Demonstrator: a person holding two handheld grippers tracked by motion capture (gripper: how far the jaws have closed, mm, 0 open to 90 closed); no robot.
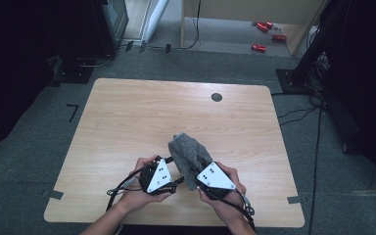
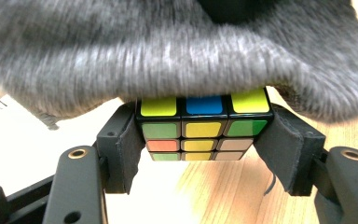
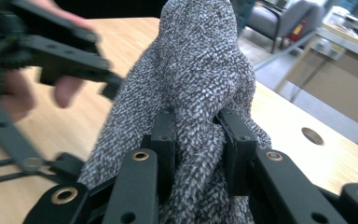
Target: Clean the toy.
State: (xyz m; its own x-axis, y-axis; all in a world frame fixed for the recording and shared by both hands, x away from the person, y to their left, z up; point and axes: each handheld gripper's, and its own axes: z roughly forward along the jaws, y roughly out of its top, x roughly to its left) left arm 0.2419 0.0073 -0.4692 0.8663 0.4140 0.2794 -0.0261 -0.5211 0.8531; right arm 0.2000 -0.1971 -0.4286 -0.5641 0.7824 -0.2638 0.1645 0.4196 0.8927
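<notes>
A colour-tiled puzzle cube point(image 2: 203, 126) sits between the pads of my left gripper point(image 2: 203, 140), which is shut on its two sides. A grey knitted cloth point(image 2: 168, 51) hangs over the top of the cube and hides its upper face. My right gripper point(image 3: 198, 140) is shut on a bunched fold of that same cloth point(image 3: 200, 70). From above, the cloth point(image 1: 187, 152) stands up in a hump over the near middle of the table, with the left gripper point(image 1: 177, 179) and the right gripper point(image 1: 194, 180) meeting beneath it, each in one hand.
The wooden table point(image 1: 127, 112) has a round cable hole point(image 1: 216, 97) near its far edge. Several red objects point(image 1: 266, 35) lie on the floor beyond it, by a wooden desk. Cables point(image 1: 298, 115) trail on the carpet at the right.
</notes>
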